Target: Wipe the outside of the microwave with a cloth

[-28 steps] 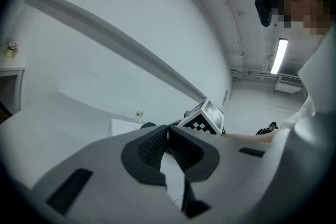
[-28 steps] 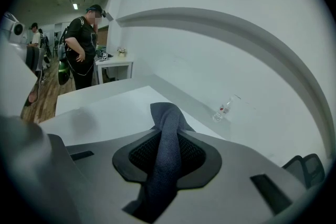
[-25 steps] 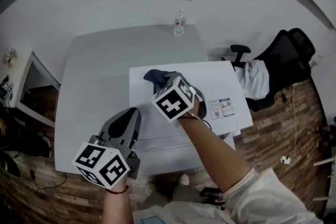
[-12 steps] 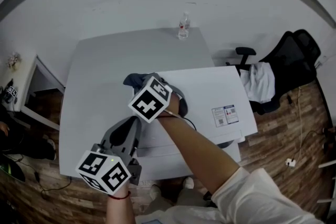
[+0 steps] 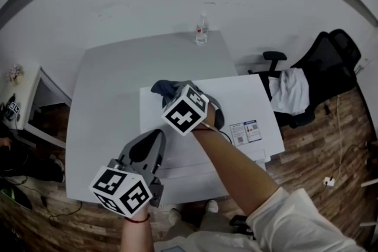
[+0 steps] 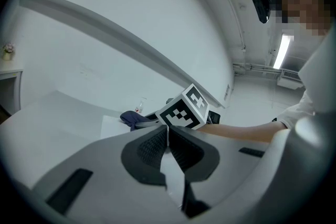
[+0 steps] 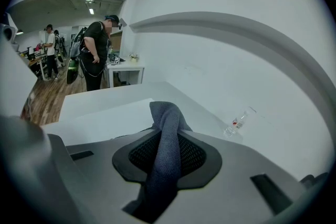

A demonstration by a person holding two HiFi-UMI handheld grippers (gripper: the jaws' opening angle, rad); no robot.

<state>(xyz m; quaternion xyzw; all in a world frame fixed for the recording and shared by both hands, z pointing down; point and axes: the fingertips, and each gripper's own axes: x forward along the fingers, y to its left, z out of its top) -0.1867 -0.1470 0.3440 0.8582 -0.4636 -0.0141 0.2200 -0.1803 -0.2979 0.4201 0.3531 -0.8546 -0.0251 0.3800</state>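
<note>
Cloth (image 7: 165, 149) of a dark blue-grey runs up between the pads of the right hand-held gripper (image 7: 167, 136), whose jaws are clamped on it. In the head view this right hand-held gripper (image 5: 180, 87) sits at the centre of the frame, over the top of the white microwave (image 5: 248, 97), with the bunched cloth (image 5: 165, 89) touching the microwave's upper left part. A printed label (image 5: 247, 131) lies on the microwave's top toward its right edge (its text is too small to read).

The left hand-held gripper (image 5: 155, 136) is at the lower left of the frame, by the microwave's lower left corner. In its own view the left hand-held gripper (image 6: 168, 136) has its jaws together at the tips, with nothing held between them; beyond them show the right one's marker cube (image 6: 184, 110) and the cloth (image 6: 134, 118).

The microwave stands on a grey worktop (image 5: 106, 97), and a small clear bottle (image 5: 202, 28) stands at the worktop's far edge, near the top centre. A black office chair (image 5: 325, 68) with a white garment (image 5: 288, 88) draped on it is at the right. In the right gripper view's upper left, a person (image 7: 97, 55) stands in the background.
</note>
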